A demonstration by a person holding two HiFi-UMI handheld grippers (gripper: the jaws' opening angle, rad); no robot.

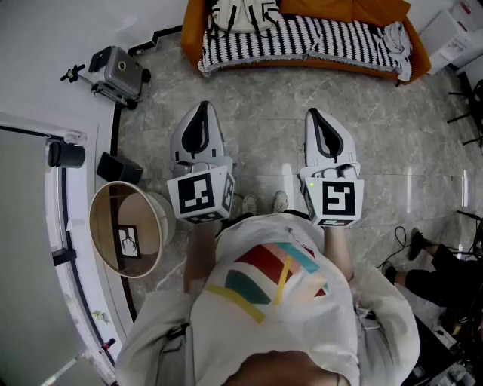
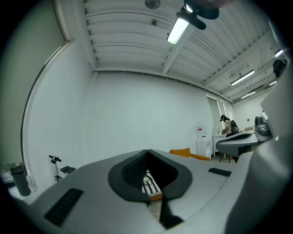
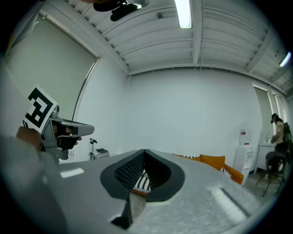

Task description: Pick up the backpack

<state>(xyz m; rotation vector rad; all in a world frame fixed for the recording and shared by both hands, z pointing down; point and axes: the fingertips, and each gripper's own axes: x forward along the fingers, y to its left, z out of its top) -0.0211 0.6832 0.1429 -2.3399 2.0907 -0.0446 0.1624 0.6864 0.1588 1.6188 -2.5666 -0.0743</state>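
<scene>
Grey marbled floor fills the middle of the head view, and at its top edge stands an orange sofa (image 1: 377,11) draped with a black-and-white striped blanket (image 1: 302,38). On that blanket, at the top centre of the frame, lies the backpack (image 1: 243,13) — a pale bag crossed by dark straps. The frame edge cuts it off, so you see only its near part.

You hold both tools level in front of you, well apart from the sofa. Your left gripper (image 1: 200,113) is closed, its dark pads meeting with nothing between them. Your right gripper (image 1: 318,115) is the same, closed and empty. Each gripper view shows only a sliver of the striped blanket through the notch below the pads.

By my reading, you are at the approach step, and nothing of the pickup is done yet. The next move calls for walking up the frame to the sofa and parting the jaws on the way. Line one gripper up with a strap or a top handle rather than the soft body.

The bag's straps seem to face up toward you and run roughly up and down the picture. Its long axis therefore probably runs from the sofa's front edge toward the backrest — but with the far end out of frame, I cannot tell which end is the top.
</scene>
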